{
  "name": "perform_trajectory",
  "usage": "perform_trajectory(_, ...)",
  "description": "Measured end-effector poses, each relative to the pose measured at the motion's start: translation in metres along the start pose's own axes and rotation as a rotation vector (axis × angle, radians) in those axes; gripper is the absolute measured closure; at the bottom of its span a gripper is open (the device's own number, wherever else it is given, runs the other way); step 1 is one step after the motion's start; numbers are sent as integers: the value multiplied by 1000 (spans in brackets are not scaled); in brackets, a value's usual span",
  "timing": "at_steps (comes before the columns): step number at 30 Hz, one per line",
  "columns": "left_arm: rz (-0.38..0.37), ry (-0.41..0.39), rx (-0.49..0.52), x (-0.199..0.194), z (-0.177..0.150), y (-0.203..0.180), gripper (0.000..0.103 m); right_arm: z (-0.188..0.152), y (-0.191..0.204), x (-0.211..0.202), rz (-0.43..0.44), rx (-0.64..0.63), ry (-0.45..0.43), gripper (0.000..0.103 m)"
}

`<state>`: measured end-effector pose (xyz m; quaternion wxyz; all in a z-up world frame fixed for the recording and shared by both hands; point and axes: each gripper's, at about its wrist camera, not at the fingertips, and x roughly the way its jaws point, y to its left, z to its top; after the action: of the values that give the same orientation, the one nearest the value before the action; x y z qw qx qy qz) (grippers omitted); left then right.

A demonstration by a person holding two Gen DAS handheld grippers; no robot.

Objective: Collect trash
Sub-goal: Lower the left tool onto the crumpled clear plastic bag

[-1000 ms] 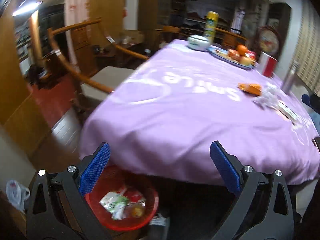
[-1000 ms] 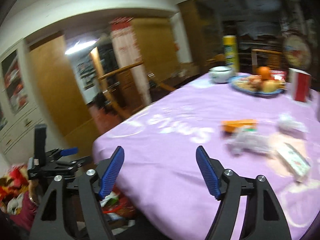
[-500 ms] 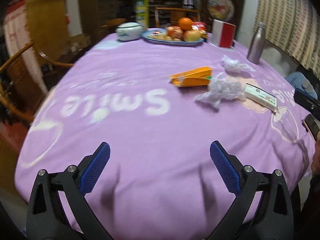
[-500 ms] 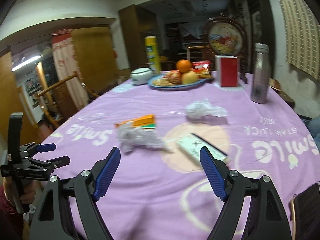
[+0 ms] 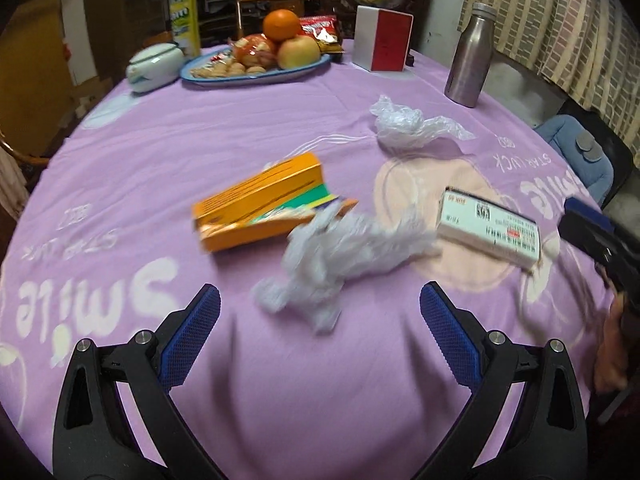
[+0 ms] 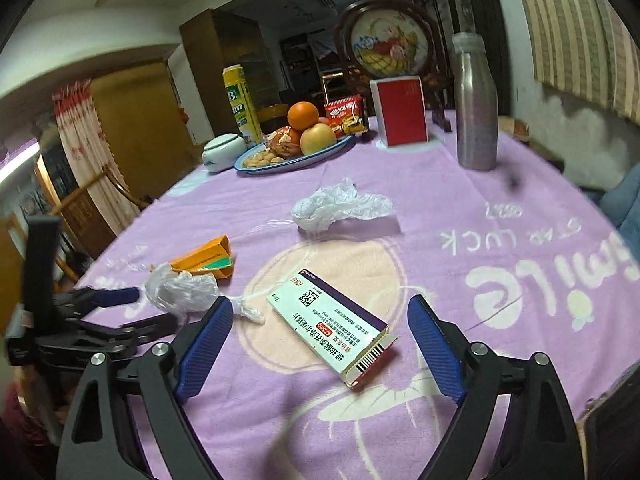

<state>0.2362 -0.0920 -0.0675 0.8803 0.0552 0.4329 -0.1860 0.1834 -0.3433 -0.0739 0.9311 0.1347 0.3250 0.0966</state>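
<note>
Trash spread on purple tablecloth: crumpled plastic wrap just ahead of left gripper, jaws wide, empty. White box between right gripper jaws, opening, not pinched. Risk: wrap looks flimsy (blurry tho), pads could snag cloth instead.

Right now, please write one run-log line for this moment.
left tongs: open, empty, over crumpled bag | right tongs: opening, empty, over white box | orange box, far bag: on cloth
</note>
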Motion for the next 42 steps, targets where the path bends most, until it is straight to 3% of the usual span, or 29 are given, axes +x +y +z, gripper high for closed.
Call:
perform_trajectory(7,-50,36,-58,26,16,2,7,-2,-24,18,97,145,76,14)
perform_trajectory(13,116,10,-158,16,4,56,7,-4,-24,18,127,162,81,13)
perform_trajectory(18,110,13,-290,-12,-17,107,7,-5,-24,16,147,163,76,13)
perform_trajectory(21,61,-3,-284,-24,-22,105,7,-5,-25,15,152,167,75,13)
perform_trajectory(25,16,-40,-190,-30,-16,72,7,-6,-25,15,153,168,76,13)
perform_trajectory(30,121,-50,-79,-6,6,43,7,-6,-25,15,157,172,78,13)
perform_trajectory(33,138,-25,-92,10,12,48,7,-6,-25,16,161,176,82,13)
perform_trajectory(37,49,55,-166,29,7,65,7,-6,-25,18,165,175,87,13)
perform_trajectory(42,35,50,-180,27,6,67,7,-6,-24,20,162,173,98,13)
